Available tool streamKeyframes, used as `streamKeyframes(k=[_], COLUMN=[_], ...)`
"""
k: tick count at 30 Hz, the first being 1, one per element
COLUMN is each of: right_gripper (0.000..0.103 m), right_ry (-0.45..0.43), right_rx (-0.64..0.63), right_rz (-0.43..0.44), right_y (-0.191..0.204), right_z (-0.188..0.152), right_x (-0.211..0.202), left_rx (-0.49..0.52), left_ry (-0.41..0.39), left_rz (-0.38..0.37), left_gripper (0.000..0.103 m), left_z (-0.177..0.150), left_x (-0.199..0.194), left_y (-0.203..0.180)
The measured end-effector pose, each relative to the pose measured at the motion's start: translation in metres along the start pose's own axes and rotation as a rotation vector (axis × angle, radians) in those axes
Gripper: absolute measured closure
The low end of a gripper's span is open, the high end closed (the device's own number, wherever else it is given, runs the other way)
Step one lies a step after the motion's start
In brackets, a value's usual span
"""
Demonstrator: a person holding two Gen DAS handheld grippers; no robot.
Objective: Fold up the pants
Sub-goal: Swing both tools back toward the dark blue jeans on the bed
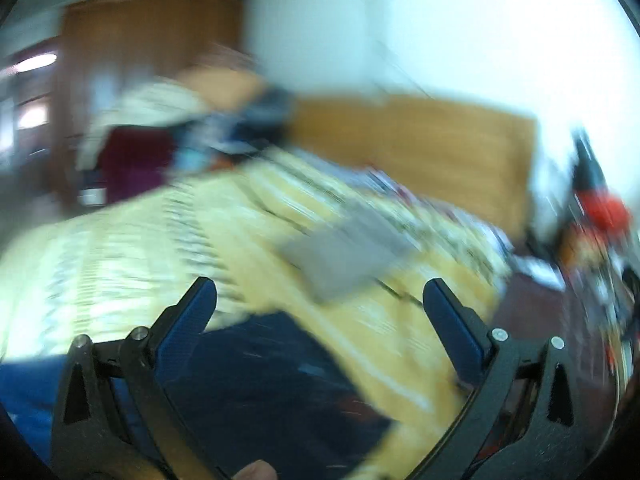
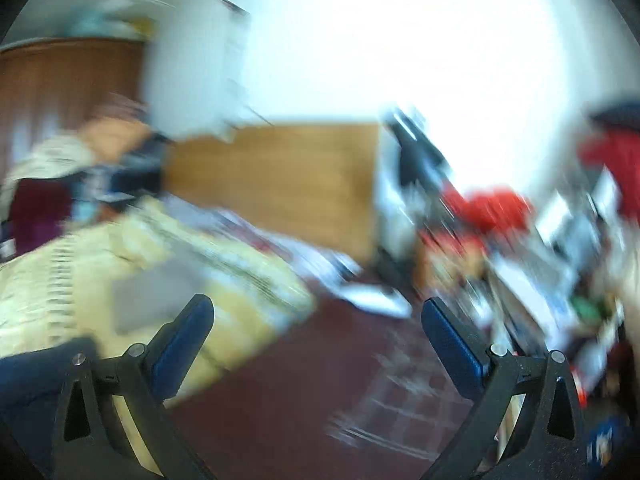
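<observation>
Both views are motion-blurred. Dark navy pants (image 1: 272, 392) lie on a yellow patterned bedspread (image 1: 120, 248), low in the left wrist view, just below and between the fingers of my left gripper (image 1: 320, 300), which is open and empty above them. A corner of the pants (image 2: 36, 376) shows at the lower left of the right wrist view. My right gripper (image 2: 318, 318) is open and empty, held past the bed's corner over the dark red floor (image 2: 300, 400).
A folded grey cloth (image 1: 348, 252) lies farther up the bed. A wooden headboard (image 1: 432, 148) stands behind, a brown wardrobe (image 1: 152, 40) at far left with piled clothes (image 1: 136, 120). Red and mixed clutter (image 2: 500, 216) fills the right side.
</observation>
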State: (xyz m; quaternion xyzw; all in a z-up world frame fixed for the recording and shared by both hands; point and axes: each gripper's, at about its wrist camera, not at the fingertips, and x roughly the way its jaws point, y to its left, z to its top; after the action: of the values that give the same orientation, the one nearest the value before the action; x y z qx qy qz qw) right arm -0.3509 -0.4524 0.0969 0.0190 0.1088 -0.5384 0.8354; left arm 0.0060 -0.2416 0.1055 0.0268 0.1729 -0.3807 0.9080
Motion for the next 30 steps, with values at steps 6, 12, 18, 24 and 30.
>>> streamKeyframes(k=[6,12,18,24,30], right_gripper=[0.0,0.0,0.0,0.0,0.0], right_ry=[-0.239,-0.319,-0.367,-0.321,-0.06], right_rx=[-0.2,-0.239,-0.151,-0.289,-0.461], right_rz=[0.296,0.624,0.854,0.975,1.053], right_y=[0.126,0.225,0.306,0.414,0.514], right_z=[0.038,0.071,0.116,0.097,0.01], right_x=[-0.093,-0.159,-0.213,-0.219,-0.183], left_rx=[-0.117,-0.151,-0.161,-0.054,-0.196], left_ry=[-0.269,-0.429,-0.574,-0.166,0.19], left_rz=[0.372,0.746,1.085,0.922,0.734], left_gripper=[0.0,0.0,0.0,0.0,0.0], left_z=[0.04,0.07,0.081,0.059,-0.051], left_x=[-0.137,-0.262,-0.328,-0.268,-0.165], left_y=[0.169,0.296,0.365,0.452,0.548])
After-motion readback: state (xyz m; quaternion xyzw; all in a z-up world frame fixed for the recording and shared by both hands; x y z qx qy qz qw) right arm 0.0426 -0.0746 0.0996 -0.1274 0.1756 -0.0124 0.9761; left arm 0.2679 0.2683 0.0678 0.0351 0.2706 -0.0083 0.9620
